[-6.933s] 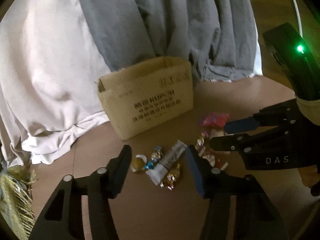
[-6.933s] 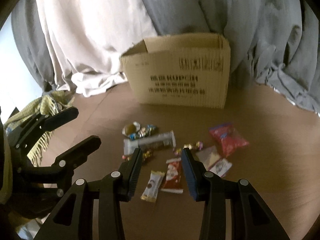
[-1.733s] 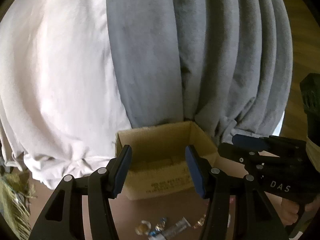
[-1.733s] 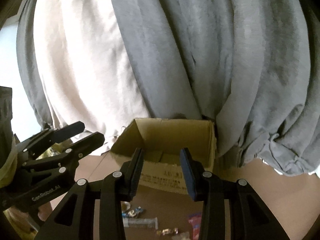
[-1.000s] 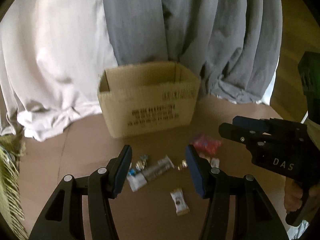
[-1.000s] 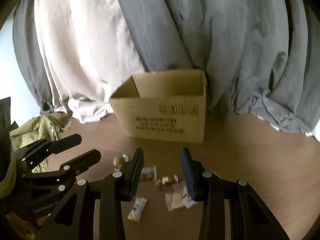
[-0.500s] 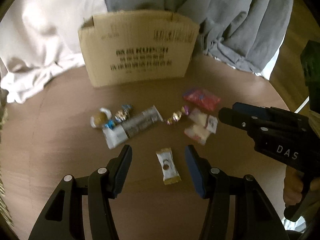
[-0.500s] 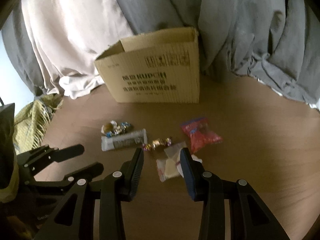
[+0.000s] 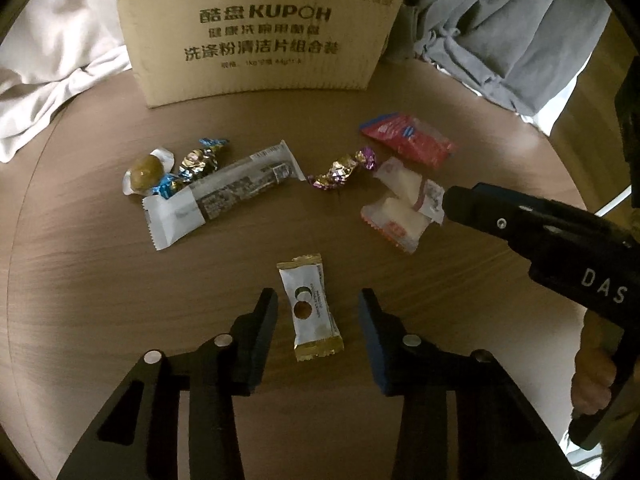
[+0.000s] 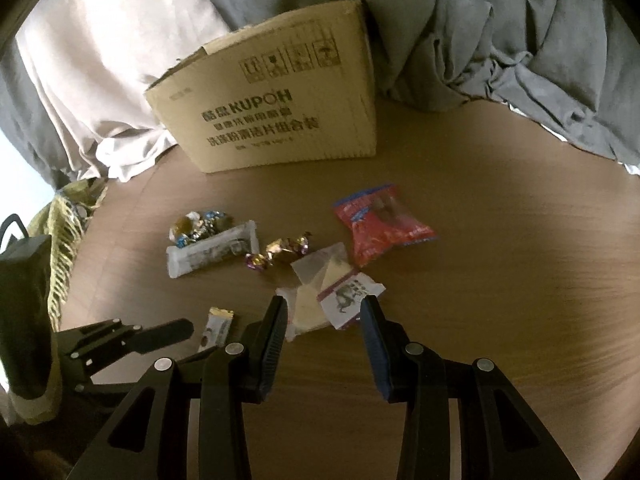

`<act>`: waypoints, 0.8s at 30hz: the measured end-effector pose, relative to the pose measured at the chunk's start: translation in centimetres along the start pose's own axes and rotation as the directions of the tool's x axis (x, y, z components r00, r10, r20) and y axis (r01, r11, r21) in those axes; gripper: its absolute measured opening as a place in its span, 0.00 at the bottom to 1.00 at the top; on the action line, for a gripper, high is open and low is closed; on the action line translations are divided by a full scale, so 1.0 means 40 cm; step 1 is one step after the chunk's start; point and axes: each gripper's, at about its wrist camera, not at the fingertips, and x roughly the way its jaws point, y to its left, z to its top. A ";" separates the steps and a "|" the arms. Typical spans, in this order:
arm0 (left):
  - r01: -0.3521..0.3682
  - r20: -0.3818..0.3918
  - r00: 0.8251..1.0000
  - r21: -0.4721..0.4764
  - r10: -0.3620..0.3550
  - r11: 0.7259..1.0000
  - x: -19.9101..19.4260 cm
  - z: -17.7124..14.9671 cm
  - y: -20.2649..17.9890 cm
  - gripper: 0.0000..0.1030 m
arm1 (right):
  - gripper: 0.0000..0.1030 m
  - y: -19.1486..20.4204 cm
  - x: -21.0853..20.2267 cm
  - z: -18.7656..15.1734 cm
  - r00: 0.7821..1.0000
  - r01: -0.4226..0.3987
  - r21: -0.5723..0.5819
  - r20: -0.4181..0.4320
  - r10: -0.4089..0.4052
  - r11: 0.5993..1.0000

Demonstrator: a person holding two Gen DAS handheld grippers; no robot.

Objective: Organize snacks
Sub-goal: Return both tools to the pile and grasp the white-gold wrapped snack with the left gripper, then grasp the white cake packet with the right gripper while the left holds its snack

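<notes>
Snacks lie on a round wooden table (image 9: 100, 280) in front of a cardboard box (image 9: 260, 28). My left gripper (image 9: 316, 308) is open, its fingers on either side of a small white and gold candy packet (image 9: 310, 308). My right gripper (image 10: 324, 314) is open over two pale wrapped snacks (image 10: 320, 300), which also show in the left wrist view (image 9: 400, 208). Farther back lie a long grey bar (image 9: 224, 192), a red packet (image 9: 408, 138), a purple-gold foil candy (image 9: 340, 168) and foil candies (image 9: 176, 164) at the left.
Grey and cream cloth (image 10: 480, 40) hangs behind the box and rests on the table's far edge. A yellow fringed fabric (image 10: 64, 216) lies off the table's left side. The right gripper's body (image 9: 560, 240) reaches in from the right in the left wrist view.
Both grippers have come down from above the box toward the table. The left one now straddles the white and gold packet; the right one is low over the pale wrapped snacks.
</notes>
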 end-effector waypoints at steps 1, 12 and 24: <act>-0.003 -0.003 1.000 -0.002 0.003 1.000 0.005 0.002 0.000 0.37 | 0.38 -0.002 0.003 0.000 1.000 -0.001 -0.002 -0.002 0.001 1.000; -0.017 0.021 1.000 0.006 0.016 1.000 0.010 0.015 -0.004 0.18 | 0.38 -0.019 0.044 0.003 0.999 -0.021 0.020 -0.043 0.021 1.000; -0.033 0.089 0.996 0.007 0.032 0.999 -0.018 0.047 0.002 0.18 | 0.53 -0.029 0.077 0.023 1.000 0.002 0.036 -0.030 -0.001 0.999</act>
